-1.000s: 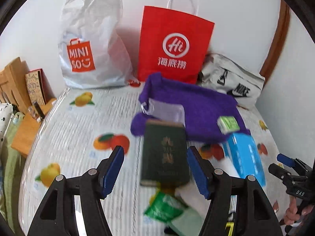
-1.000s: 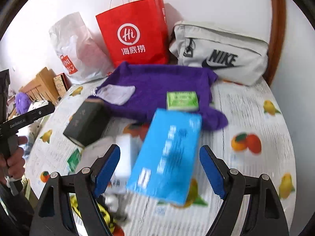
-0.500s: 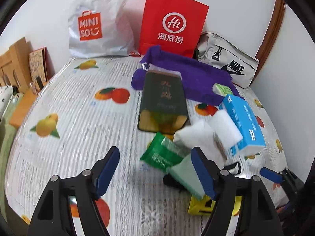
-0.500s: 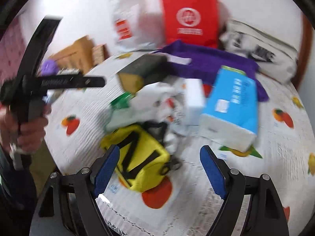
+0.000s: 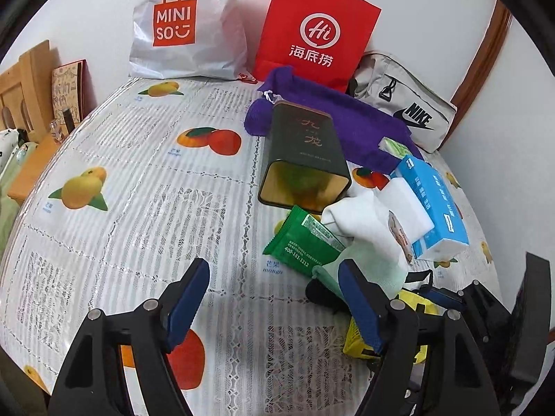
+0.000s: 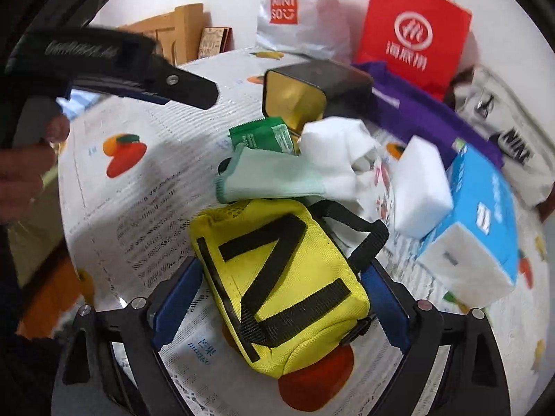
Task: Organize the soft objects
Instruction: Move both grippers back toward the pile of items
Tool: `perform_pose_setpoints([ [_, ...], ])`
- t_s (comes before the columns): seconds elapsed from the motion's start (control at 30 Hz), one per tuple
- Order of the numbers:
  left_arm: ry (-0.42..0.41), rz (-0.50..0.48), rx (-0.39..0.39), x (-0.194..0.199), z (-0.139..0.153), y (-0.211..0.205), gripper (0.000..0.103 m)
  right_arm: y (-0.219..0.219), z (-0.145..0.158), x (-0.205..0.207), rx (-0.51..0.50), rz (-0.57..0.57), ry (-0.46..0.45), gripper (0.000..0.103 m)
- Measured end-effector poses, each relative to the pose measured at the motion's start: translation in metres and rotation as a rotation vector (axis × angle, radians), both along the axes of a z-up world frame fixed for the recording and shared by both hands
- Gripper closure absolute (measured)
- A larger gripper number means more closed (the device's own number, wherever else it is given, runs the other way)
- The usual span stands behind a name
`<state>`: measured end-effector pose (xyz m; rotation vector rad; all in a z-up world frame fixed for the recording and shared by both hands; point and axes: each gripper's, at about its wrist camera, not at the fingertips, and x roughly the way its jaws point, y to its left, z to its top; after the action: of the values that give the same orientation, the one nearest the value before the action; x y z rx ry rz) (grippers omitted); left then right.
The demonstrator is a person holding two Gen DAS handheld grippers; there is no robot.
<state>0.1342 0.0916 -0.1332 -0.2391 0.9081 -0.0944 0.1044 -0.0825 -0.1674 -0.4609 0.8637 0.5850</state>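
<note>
Right tongs [image 6: 277, 298] opening astride yellow pouch [image 6: 281, 277]; left tongs [image 5: 274, 301] open, empty.

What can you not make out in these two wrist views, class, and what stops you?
- Yellow pouch: left wrist view, mostly hidden behind the left gripper's finger.
- Right gripper: right wrist view, jaws opening around the pouch; contact unclear, pouch covers the pads.
- Tin interior: only a gold glare.
- Nike bag: blurred, partly behind the tissue pack.
- Red bag: lettering blurred.
</note>
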Motion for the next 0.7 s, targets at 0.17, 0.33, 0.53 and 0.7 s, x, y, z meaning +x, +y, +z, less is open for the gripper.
perform_pose_setpoints([
  [0.17,0.012,-0.003,-0.010,0.000,-0.004,0.003,0.028,-0.010,0.011,-0.016,0.029,-0.002,0.014,0.043],
  [0.33,0.018,-0.018,-0.020,-0.002,-0.007,-0.001,0.028,-0.029,0.016,-0.015,0.097,-0.043,0.101,0.066],
  [0.53,0.019,-0.026,-0.020,-0.005,-0.008,-0.003,0.028,-0.030,0.016,-0.015,0.164,-0.014,0.108,0.020],
  [0.7,0.024,-0.021,-0.029,-0.008,-0.008,-0.001,0.028,-0.010,-0.001,-0.004,0.118,0.010,0.147,0.022],
])
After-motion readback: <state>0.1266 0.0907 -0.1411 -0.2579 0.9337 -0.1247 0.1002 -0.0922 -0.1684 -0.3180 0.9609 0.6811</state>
